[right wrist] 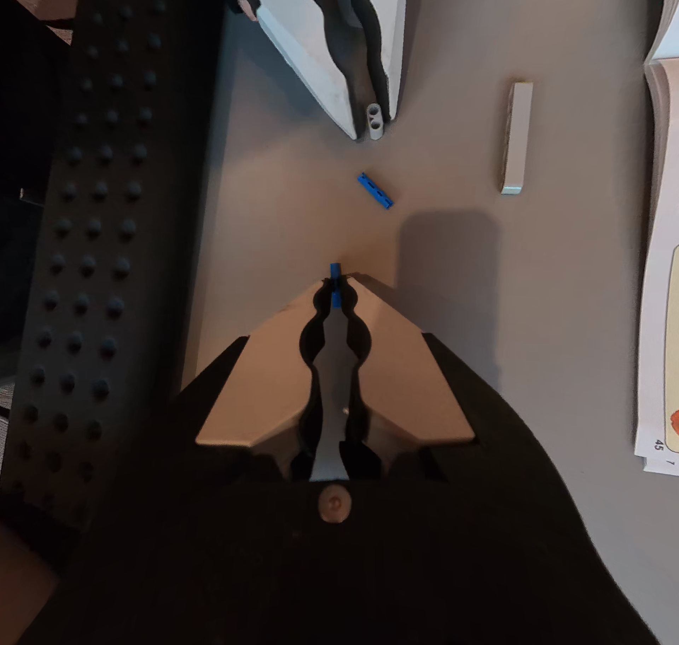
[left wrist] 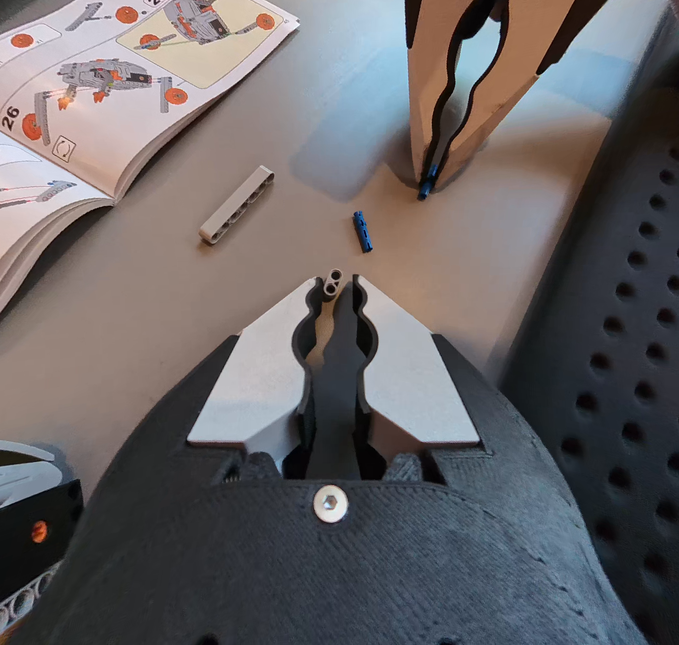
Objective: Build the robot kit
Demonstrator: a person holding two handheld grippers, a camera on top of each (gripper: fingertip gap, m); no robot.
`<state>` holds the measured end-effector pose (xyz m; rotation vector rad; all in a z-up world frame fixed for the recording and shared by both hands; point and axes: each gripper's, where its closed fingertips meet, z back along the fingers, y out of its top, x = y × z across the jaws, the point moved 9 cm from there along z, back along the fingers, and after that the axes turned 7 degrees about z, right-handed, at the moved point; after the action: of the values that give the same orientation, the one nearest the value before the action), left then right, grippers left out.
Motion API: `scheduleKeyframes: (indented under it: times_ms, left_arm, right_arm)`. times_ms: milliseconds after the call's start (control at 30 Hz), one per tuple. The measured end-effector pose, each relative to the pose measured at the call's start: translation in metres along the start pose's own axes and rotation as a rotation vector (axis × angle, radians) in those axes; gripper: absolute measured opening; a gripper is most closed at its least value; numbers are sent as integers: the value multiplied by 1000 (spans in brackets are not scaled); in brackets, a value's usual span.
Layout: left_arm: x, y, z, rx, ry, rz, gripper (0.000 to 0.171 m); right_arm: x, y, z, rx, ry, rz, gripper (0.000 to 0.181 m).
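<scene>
My left gripper (left wrist: 334,279) is open over the tan table (left wrist: 147,315). A small grey two-hole connector (left wrist: 332,284) stands between its jaws. It leans on the left pad (left wrist: 312,293), with a gap to the right pad. The right wrist view shows the same connector (right wrist: 374,122) at the left gripper's tips (right wrist: 372,124). My right gripper (right wrist: 335,279) is shut on a blue pin (right wrist: 335,285), tip down at the table. The left wrist view shows that pin (left wrist: 427,183) pinched in it too. A second blue pin (left wrist: 363,231) (right wrist: 375,191) lies loose between the two grippers.
A long grey beam (left wrist: 238,204) (right wrist: 516,138) lies on the table near an open instruction booklet (left wrist: 110,76) (right wrist: 661,260). A black studded mat (left wrist: 624,333) (right wrist: 92,223) borders the table's other side. A black and white object (left wrist: 33,509) sits at the lower left. My right fingertips sit around 8 cm from my left ones.
</scene>
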<state>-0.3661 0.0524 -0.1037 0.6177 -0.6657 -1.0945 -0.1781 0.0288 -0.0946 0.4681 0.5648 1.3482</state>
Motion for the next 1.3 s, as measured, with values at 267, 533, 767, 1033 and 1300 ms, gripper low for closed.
scheduleKeyframes:
  times_ms: [267, 533, 767, 1033, 1300]
  left_arm:
    - [12, 19, 19, 185, 83, -97, 31]
    - [22, 52, 50, 552, 125, -7, 30]
    - [33, 68, 55, 596, 390, -168, 13]
    - [28, 63, 57, 545, 344, -189, 10]
    - [19, 53, 53, 366, 186, -198, 8]
  right_arm:
    - [22, 54, 25, 717, 14, -199, 3]
    - [33, 60, 11, 1324, 420, -702, 2]
    - [31, 62, 1, 1350, 484, -777, 2]
    - [32, 60, -2, 1276, 466, -775, 3]
    - [35, 54, -2, 978, 348, -625, 2]
